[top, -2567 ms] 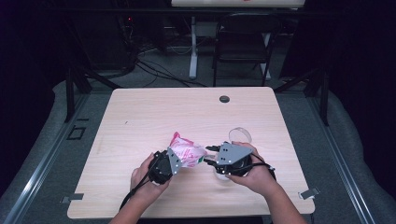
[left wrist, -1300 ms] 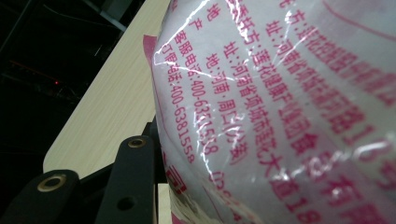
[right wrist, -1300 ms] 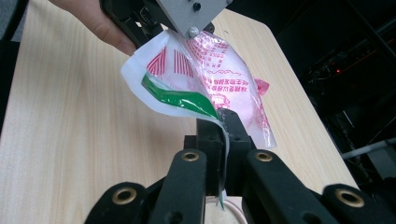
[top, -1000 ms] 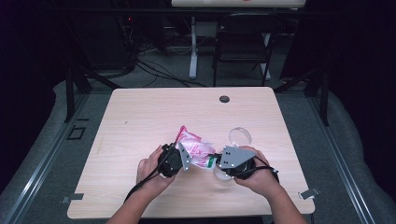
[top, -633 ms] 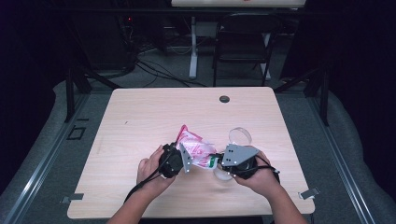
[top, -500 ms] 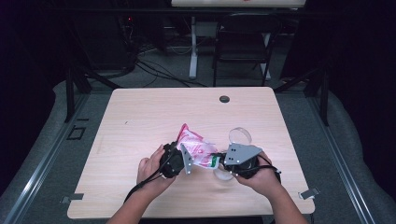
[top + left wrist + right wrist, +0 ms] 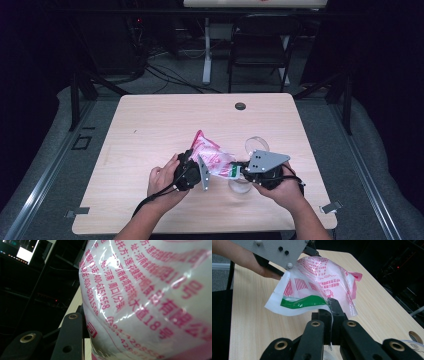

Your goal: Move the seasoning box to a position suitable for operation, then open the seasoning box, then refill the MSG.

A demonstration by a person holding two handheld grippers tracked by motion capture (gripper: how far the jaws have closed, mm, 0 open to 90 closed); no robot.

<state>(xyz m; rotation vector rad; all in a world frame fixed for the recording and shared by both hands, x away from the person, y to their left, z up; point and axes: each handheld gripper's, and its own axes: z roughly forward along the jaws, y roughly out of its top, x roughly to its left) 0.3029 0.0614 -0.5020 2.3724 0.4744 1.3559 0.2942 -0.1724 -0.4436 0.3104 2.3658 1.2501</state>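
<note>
A plastic bag point(image 7: 214, 156), white with pink print and a green strip, hangs between both grippers just above the wooden table point(image 7: 150, 125). My left gripper point(image 7: 204, 167) is shut on the bag's bulging body. In the left gripper view the bag point(image 7: 150, 297) sits close up, and one of the fingers point(image 7: 70, 337) presses against its side. My right gripper point(image 7: 237, 171) is shut on the bag's lower edge. In the right gripper view the right gripper point(image 7: 331, 307) pinches the thin film beside the green strip point(image 7: 302, 302). The other gripper's grey plate point(image 7: 274, 250) is at the top.
A clear round dish point(image 7: 256, 144) lies just beyond the right hand, and another clear round piece point(image 7: 239, 186) lies under that gripper. A black grommet point(image 7: 240, 106) sits near the far edge. A folding chair point(image 7: 260, 50) stands behind the table.
Since the earliest frame both hands and the bag have shifted a little to the right. Over the last second nothing visibly moves.
</note>
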